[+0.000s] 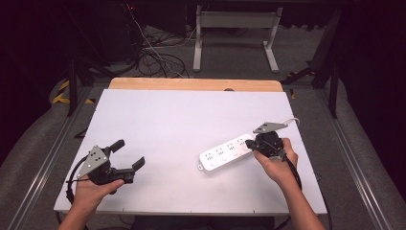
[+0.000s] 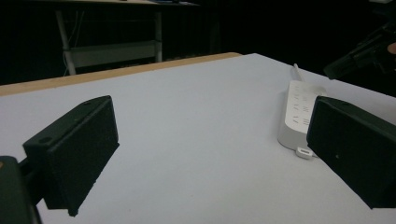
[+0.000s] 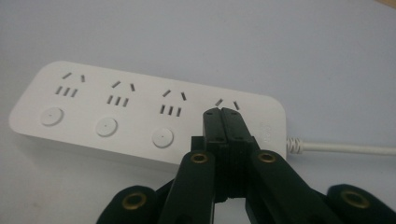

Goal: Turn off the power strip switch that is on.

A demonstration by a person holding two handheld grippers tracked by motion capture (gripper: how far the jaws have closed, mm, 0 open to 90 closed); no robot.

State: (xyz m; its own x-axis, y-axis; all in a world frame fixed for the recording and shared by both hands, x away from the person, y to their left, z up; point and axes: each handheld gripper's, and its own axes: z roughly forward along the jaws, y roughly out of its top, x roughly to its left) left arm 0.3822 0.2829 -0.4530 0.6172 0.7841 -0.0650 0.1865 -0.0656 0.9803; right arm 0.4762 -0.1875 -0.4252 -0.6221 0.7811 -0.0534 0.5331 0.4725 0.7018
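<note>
One firm, straight-down press with the closed right hand-held gripper point(image 3: 222, 113) should work the white plastic power strip's point(image 3: 140, 109) fourth round button, near the table's point(image 1: 158, 120) right edge.

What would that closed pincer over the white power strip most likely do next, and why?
Probably press straight down a little. The right gripper is shut, its tips over the fourth socket group of the power strip, near the cable end, where that group's round button would sit, hidden under the jaws. The left gripper waits open and apart, so this looks like a one-handed button push.
</note>
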